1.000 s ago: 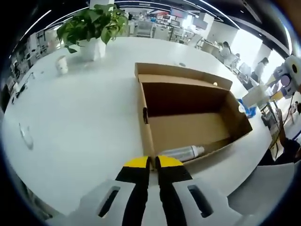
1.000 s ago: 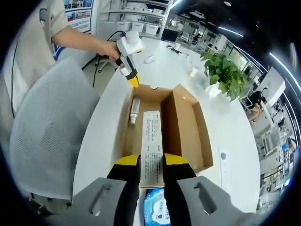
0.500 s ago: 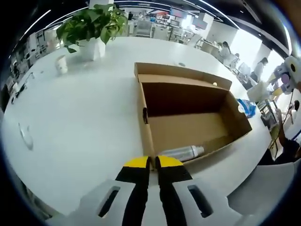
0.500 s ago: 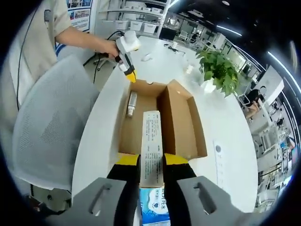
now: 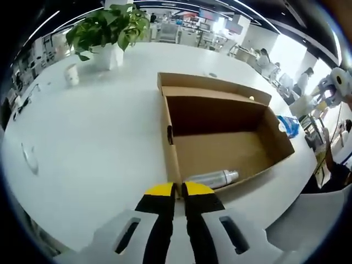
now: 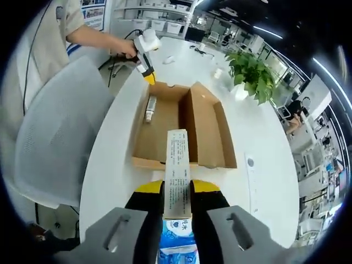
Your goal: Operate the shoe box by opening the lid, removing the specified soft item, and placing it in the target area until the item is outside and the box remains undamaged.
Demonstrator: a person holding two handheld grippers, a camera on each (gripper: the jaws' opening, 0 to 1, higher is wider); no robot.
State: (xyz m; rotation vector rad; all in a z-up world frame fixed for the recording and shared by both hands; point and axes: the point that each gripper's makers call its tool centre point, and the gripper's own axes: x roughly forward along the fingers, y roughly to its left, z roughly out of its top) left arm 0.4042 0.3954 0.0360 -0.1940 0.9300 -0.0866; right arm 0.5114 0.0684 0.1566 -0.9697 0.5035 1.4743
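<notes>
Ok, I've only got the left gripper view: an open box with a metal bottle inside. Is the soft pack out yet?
Observer: Yes. The right gripper is clamped on the soft pack, which is held outside the shoe box, at its near end.
Operator: What does the pack look like?
Observer: It has a blue wrapper with a long white printed label on top.
Operator: And where does my gripper sit?
Observer: The left gripper has its yellow tips at the box's far end wall, just beyond the bottle.
</notes>
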